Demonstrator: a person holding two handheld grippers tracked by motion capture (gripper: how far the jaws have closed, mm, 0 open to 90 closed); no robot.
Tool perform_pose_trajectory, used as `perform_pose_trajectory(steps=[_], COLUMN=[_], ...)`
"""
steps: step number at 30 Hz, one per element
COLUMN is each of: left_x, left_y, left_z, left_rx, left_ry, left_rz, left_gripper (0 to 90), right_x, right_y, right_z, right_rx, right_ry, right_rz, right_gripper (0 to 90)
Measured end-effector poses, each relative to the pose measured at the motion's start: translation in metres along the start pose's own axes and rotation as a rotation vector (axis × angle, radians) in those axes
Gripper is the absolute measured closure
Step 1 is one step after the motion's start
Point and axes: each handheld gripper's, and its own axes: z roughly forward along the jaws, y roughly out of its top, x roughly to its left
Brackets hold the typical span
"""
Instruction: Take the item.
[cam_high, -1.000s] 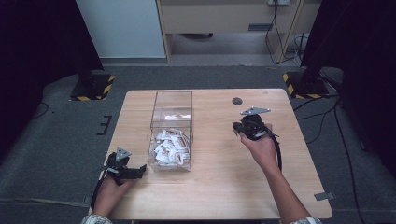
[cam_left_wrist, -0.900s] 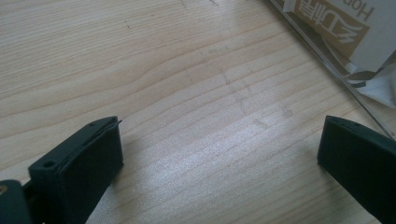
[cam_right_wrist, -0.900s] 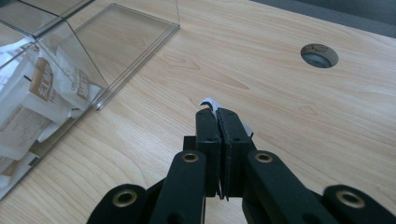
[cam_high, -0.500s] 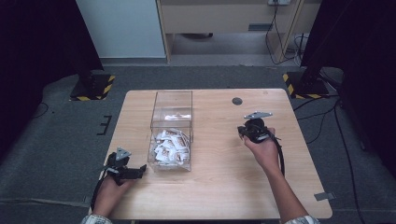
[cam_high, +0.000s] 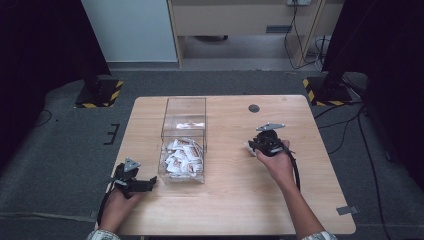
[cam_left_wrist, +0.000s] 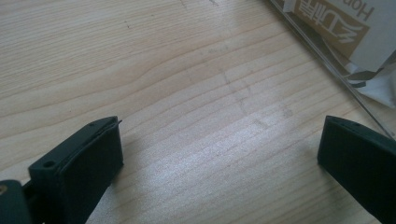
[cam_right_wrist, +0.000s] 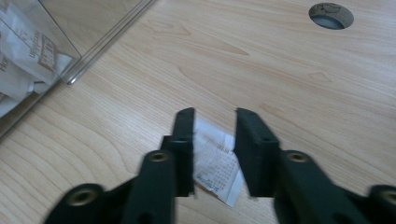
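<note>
High view: the right gripper sits low over the wooden surface, to the right of the clear box, with a small white packet just showing at its tip. The box stands near the middle-left of the surface and holds a heap of white packets in its near half. The left gripper rests at the near left corner, close beside the box, its tip pointing toward the box wall. A round hole lies in the surface beyond the right gripper.

Left gripper view: the jaws stand spread wide, with bare wood between them. The box wall crosses the upper right corner, and printed packets show behind it.

Right gripper view: the jaws have just been opening and now stand a little apart, with the white packet lying flat on the surface between them. The left jaw covers the packet's edge; the pads do not appear to press on it. The box corner sits at upper left, and the round hole at upper right.
</note>
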Motion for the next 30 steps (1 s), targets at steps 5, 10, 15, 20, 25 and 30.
perform_pose_trajectory(steps=[5,10,15,20,25,30], left_x=[0.000,0.000,0.000,0.000,0.000,0.000], left_y=[0.000,0.000,0.000,0.000,0.000,0.000], left_z=[0.000,0.000,0.000,0.000,0.000,0.000], left_rx=[0.000,0.000,0.000,0.000,0.000,0.000], left_ry=[0.000,0.000,0.000,0.000,0.000,0.001], left_rz=[0.000,0.000,0.000,0.000,0.000,-0.002], left_gripper=[0.0,0.0,0.0,0.0,0.0,0.0], right_x=[0.005,0.010,0.016,0.021,0.026,0.030], right_y=[0.000,-0.008,-0.024,-0.042,-0.064,-0.087], right_z=[-0.005,-0.010,-0.017,-0.024,-0.028,-0.020], right_rx=[-0.026,-0.036,-0.051,-0.042,-0.020,0.061], right_ry=[0.006,0.005,0.008,0.029,0.048,0.037], right_rz=[0.008,-0.002,-0.002,-0.001,0.011,-0.017], right_gripper=[45.8,26.7,19.3,13.2,9.3,7.5])
